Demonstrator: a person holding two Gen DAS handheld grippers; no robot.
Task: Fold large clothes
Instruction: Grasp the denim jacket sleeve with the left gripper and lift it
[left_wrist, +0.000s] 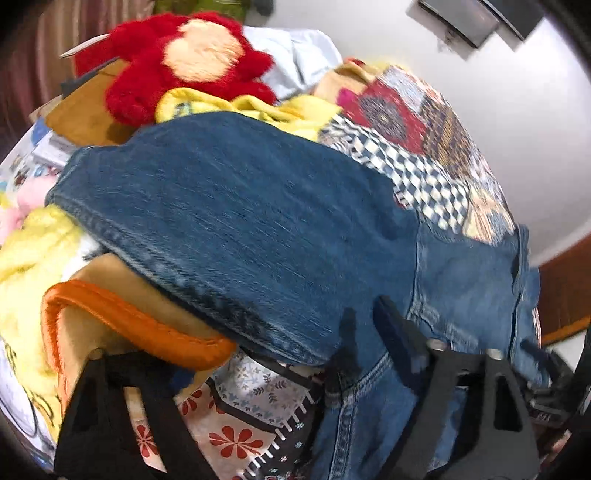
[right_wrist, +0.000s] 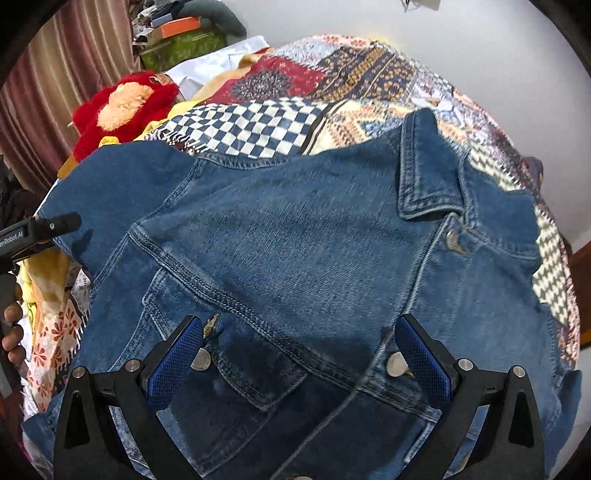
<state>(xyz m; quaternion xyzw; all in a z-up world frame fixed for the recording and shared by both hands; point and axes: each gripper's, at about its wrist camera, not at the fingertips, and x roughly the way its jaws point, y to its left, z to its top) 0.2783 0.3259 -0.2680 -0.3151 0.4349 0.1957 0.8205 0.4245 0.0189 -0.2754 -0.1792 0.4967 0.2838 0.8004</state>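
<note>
My left gripper (left_wrist: 364, 325) pinches the jacket (right_wrist: 295, 240); my right (right_wrist: 299, 347) hovers spread above it—I'd keep the fold taut.

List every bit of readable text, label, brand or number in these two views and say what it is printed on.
"enRobot.AI": white lettering, cut off at the frame edge, on the black left claw at the left of the right wrist view.
Metal buttons of the denim jacket: any embossing is too blurred to read.
Boxes beside the red plush toy: print too blurred to read.

Coarse matt denim jacket (right_wrist: 295, 236), shiny metal buttons (right_wrist: 396, 363), fuzzy plush toy (left_wrist: 177, 62)
</note>
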